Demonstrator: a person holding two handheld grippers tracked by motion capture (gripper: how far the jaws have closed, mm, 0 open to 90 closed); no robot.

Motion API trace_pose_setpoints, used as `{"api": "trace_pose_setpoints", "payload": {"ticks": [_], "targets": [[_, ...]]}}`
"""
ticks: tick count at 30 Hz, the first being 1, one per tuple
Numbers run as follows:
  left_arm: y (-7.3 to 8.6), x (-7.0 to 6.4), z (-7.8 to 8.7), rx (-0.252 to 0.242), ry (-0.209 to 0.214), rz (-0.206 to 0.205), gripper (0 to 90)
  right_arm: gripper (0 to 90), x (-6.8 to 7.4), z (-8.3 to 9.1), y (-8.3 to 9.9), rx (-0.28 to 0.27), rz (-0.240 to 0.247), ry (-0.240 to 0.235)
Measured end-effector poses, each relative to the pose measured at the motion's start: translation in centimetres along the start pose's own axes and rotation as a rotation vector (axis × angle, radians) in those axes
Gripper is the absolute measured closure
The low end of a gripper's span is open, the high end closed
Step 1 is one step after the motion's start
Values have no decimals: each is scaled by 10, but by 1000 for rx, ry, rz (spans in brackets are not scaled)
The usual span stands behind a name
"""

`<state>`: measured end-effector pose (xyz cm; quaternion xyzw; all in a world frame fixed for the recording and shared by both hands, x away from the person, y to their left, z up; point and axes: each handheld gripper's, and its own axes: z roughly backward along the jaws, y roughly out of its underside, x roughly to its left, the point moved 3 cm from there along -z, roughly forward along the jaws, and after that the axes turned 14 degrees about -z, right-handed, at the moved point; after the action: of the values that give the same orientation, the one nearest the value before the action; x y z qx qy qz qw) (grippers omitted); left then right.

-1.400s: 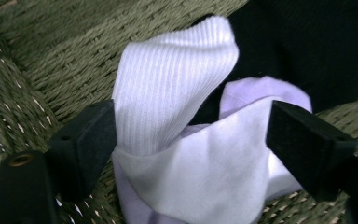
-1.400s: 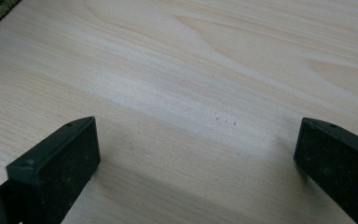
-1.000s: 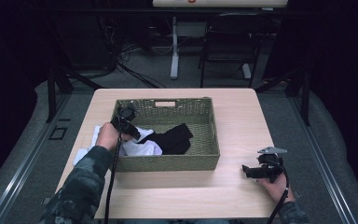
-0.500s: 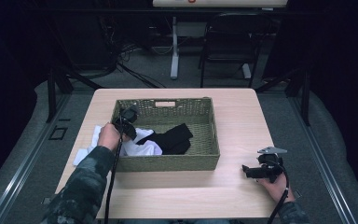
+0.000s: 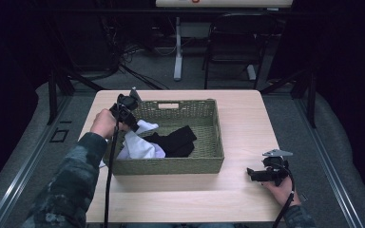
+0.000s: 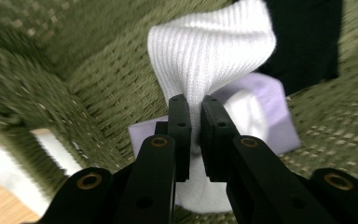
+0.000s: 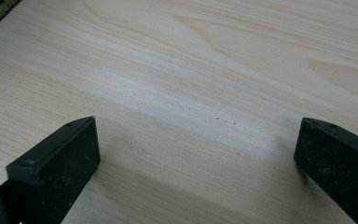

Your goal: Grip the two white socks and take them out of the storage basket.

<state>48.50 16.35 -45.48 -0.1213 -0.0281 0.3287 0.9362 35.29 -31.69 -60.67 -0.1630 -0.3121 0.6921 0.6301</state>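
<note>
Item: white ribbed knit sock (image 6: pixel 209 51), lying in the left part of the olive woven rectangular basket (image 5: pixel 171 165), its upper end lifted.

Holder: your left gripper (image 6: pixel 192 108), jaws closed on a pinched fold of the sock's cloth. Judged a thin bite; keep the squeeze steady.

Beneath it: pale lilac folded cloth (image 6: pixel 270 107), touching the sock's lower part. Beside it: black fabric garment (image 5: pixel 178 140), near the basket's middle.

Idle: your right gripper (image 5: pixel 261 175), jaws spread wide with nothing between them, low over the light wooden table (image 7: pixel 223 60), well apart from the basket on its right.

Step in hand, as judged: lifting the sock out of the basket.

Handling notes:
- Raise straight up until the hanging end clears the basket's wall, then carry it sideways.
- Go slowly; the lilac cloth may cling and ride along.
- If the sock sags or slips, set it down and take a deeper bite.
- Bring the right gripper in to steady the basket if it shifts.
</note>
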Motion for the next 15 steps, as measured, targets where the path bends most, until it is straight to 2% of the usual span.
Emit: {"api": "trace_pose_setpoints", "payload": {"ticks": [1,6,15], "targets": [[-3,0,8,9,-8,-15,836,0,0,0,0,0,-1,0],[-11,0,30,5,-20,-32,836,0,0,0,0,-3,1,-1],[-26,-6,56,30,-33,-72,836,0,0,0,0,-5,0,2]]}}
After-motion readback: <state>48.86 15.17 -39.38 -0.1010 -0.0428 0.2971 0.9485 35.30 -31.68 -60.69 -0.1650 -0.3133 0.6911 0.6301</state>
